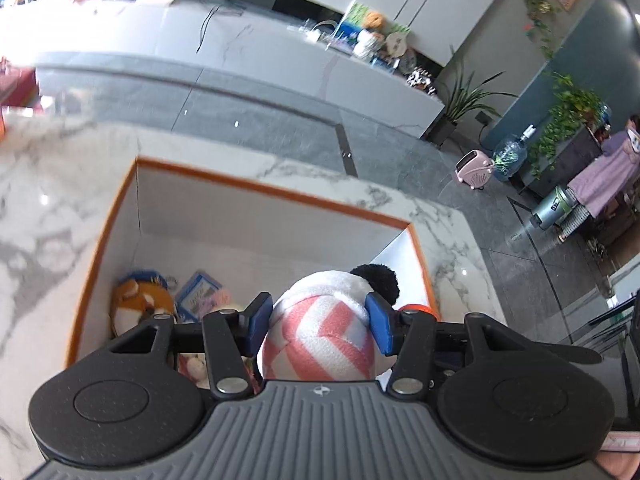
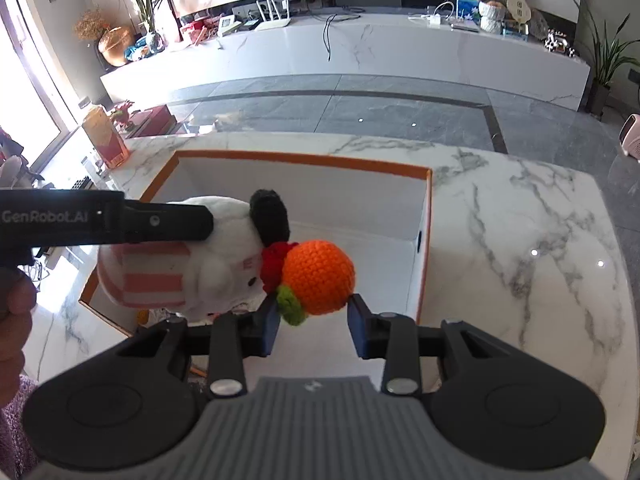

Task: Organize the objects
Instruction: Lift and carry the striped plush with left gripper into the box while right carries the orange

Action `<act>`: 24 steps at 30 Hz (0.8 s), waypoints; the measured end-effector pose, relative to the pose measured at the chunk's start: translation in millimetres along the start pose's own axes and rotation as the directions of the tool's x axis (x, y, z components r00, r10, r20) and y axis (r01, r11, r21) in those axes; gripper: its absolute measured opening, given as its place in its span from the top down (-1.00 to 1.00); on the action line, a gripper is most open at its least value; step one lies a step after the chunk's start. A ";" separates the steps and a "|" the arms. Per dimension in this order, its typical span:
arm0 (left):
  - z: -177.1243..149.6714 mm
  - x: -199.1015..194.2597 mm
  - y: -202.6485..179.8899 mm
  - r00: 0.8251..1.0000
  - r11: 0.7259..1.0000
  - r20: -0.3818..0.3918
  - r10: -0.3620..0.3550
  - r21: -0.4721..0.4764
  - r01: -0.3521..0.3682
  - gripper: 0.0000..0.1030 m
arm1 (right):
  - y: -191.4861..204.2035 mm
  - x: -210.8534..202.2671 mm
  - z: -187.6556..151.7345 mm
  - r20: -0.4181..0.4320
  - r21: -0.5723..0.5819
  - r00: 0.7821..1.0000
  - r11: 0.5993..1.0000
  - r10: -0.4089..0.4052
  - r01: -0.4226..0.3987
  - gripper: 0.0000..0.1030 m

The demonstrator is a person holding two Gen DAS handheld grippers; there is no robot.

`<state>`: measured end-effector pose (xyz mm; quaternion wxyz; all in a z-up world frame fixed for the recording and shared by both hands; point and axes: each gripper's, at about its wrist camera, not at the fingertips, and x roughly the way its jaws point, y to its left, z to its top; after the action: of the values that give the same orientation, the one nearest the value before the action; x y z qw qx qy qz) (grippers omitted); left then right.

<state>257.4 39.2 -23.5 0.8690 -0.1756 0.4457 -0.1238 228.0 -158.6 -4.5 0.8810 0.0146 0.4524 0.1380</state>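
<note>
My left gripper is shut on a white plush toy with pink stripes and a black ear, held over the orange-rimmed white box. In the right wrist view the same plush toy hangs over the box, clamped by a black finger of the left gripper. My right gripper is shut on an orange crocheted ball with a green leaf, right beside the plush and above the box's near right part. An orange fox plush and a blue-framed card lie inside the box.
The box stands on a white marble table. An orange-red carton stands at the table's far left corner. A hand shows at the left edge. Across the grey floor, a long white cabinet and a person at far right.
</note>
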 end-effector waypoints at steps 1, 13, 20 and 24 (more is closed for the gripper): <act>-2.4 5.9 3.4 1.000 1.000 -0.017 -0.003 -0.011 0.003 -0.15 | 0.4 4.8 -1.1 -0.014 -0.005 1.000 1.000 -0.003 0.003 0.26; -23.4 38.1 19.7 0.991 0.999 -0.133 0.026 -0.039 -0.032 -0.15 | -13.0 42.9 -16.5 -0.144 0.006 0.989 1.000 -0.008 0.009 0.26; -29.7 40.0 14.6 0.986 0.997 -0.153 0.068 0.038 -0.063 -0.17 | 4.4 57.0 -13.1 -0.212 -0.116 0.975 0.992 -0.066 0.042 0.26; -37.3 48.3 8.4 0.979 0.990 -0.174 0.107 0.109 -0.088 -0.18 | 7.5 62.7 -8.0 -0.273 -0.151 0.959 0.988 -0.069 0.028 0.27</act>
<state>254.9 21.6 -82.5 0.8380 -0.0975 0.5236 -0.1187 254.5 -136.1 -57.8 0.8106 -0.0805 0.5604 0.1497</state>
